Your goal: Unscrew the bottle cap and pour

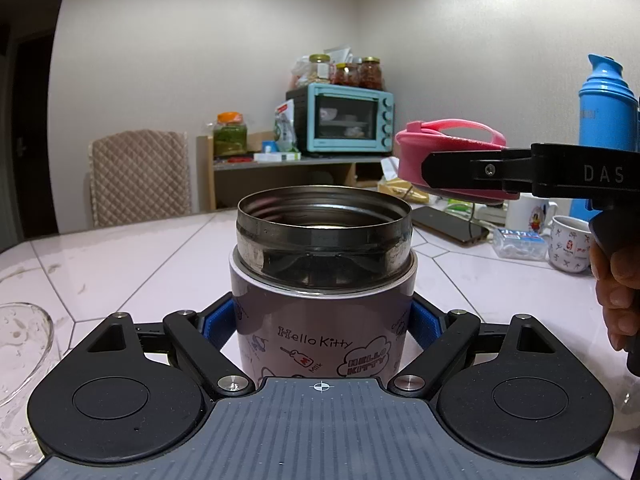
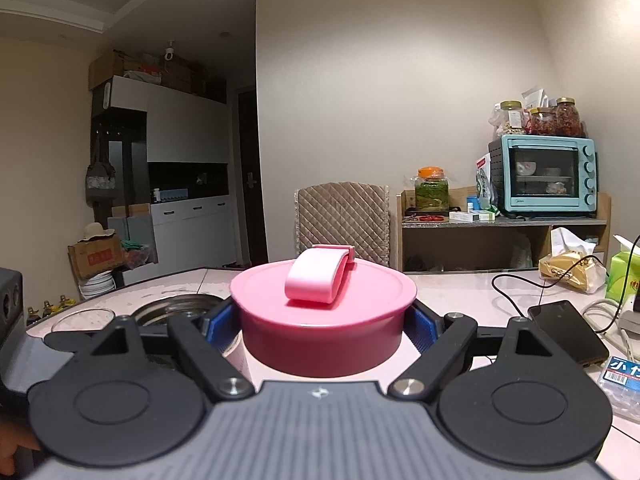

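Beside the open jar (image 1: 324,280) your left fingers (image 1: 219,326) clamped, your right fingers (image 2: 423,326) clamped the pink cap (image 2: 323,316).

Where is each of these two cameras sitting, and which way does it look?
Left wrist view: sits on the left gripper, looking along its fingers at the open Hello Kitty jar it clamps; a hand shows at right.
Right wrist view: sits on the right gripper, looking over the pink lid it clamps, across the table toward the far wall.
Shared: the lid, the jar's steel mouth, the glass bowl, the blue oven and the quilted chair.
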`<state>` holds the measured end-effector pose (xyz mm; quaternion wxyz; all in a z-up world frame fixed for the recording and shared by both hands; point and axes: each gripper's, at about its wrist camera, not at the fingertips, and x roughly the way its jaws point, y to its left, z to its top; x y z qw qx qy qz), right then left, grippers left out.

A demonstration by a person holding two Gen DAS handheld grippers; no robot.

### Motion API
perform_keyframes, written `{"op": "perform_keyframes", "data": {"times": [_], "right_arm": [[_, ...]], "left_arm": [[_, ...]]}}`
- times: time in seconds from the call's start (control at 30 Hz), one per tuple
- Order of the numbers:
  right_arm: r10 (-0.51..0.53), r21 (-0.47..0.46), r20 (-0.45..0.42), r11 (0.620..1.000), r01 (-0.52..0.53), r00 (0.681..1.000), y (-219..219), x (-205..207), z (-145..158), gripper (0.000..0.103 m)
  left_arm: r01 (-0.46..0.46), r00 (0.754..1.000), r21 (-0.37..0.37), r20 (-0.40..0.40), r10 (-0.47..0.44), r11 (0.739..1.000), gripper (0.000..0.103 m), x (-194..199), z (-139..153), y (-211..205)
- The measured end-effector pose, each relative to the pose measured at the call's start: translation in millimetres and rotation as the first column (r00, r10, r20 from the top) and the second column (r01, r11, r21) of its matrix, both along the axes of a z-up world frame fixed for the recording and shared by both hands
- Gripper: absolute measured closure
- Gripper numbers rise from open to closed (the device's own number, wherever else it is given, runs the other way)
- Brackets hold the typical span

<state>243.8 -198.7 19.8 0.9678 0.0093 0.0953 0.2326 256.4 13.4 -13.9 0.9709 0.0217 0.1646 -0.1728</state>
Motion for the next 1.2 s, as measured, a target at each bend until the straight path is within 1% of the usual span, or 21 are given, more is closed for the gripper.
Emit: {"op": "perform_keyframes", "data": {"times": [0.37, 0.53, 0.9, 0.97, 1.03, 1.2], "right_arm": [[-0.006, 0.000, -0.008, 1.000, 0.006, 1.000, -1.1, -0.4, -2.4, 0.018], [-0.005, 0.001, -0.012, 1.000, 0.005, 1.000, -1.4, 0.1, -2.8, 0.018], [-0.005, 0.000, -0.017, 1.000, 0.005, 1.000, -1.5, 1.2, -4.1, 0.018], [-0.006, -0.001, -0.018, 1.000, 0.006, 1.000, -2.3, 2.8, -4.9, 0.018], [-0.007, -0.002, -0.019, 1.000, 0.007, 1.000, -2.4, 2.9, -5.2, 0.018], [-0.012, -0.005, -0.024, 1.000, 0.012, 1.000, -2.6, 2.7, -6.1, 0.018]], "left_arm": [[0.002, 1.000, -0.005, -0.001, -0.002, 1.000, 0.013, -0.4, -0.9, 0.6], [0.006, 1.000, -0.012, 0.000, -0.006, 1.000, 0.005, -1.0, -0.9, 1.8], [0.012, 1.000, -0.011, -0.001, -0.012, 1.000, 0.004, -1.3, -0.4, 2.9], [0.016, 1.000, -0.010, -0.002, -0.016, 1.000, 0.003, -1.4, -0.3, 2.6], [0.019, 1.000, -0.007, -0.002, -0.019, 1.000, 0.000, -1.5, -0.3, 2.3], [0.030, 1.000, 0.002, 0.002, -0.030, 1.000, 0.000, -3.0, -0.4, 0.6]]}}
